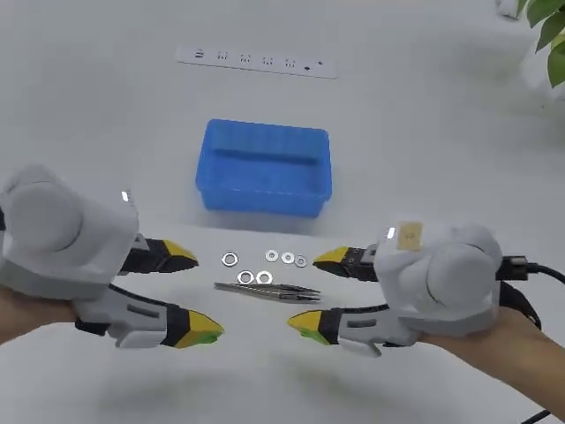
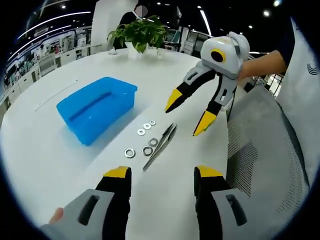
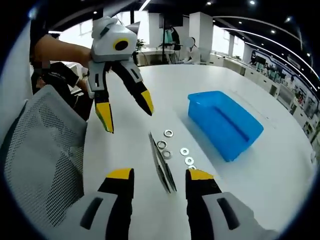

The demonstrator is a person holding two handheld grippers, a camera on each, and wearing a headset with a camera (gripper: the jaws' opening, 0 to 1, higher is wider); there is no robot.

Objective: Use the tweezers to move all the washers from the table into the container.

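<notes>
Plainly both pairs of tongs are spread wide and hold nothing. The left tongs (image 1: 194, 291) and the right tongs (image 1: 311, 290) are held over the bench (image 1: 424, 132), tips turned inward toward each other, with the work in the gap between them.

In that gap lie the tweezers (image 1: 265, 290), flat on the bench and untouched. In the head view their long axis runs crosswise, from one pair of tongs toward the other, so each pair looks down the tweezers' length rather than across it. In the right gripper view the tweezers run up the middle and their near end reaches in between the two yellow tips. In the left gripper view the near end stops just ahead of the tips. I judge the right tongs a shade nearer, though the difference is small. Which end is the pointed one I cannot tell for sure.

Just beyond the tweezers, away from the person, sit six washers (image 1: 272, 256): two just beside the tweezers, four in a loose row a little farther out. None is in the container (image 1: 260, 199), a blue one that stands farther back and looks empty.

To close across the tweezers' legs, a pair of tongs would likely have to turn or come in from the side.

Farther off lie a white power strip (image 1: 256, 62) and, at the corner, a plant (image 1: 552, 35).
</notes>
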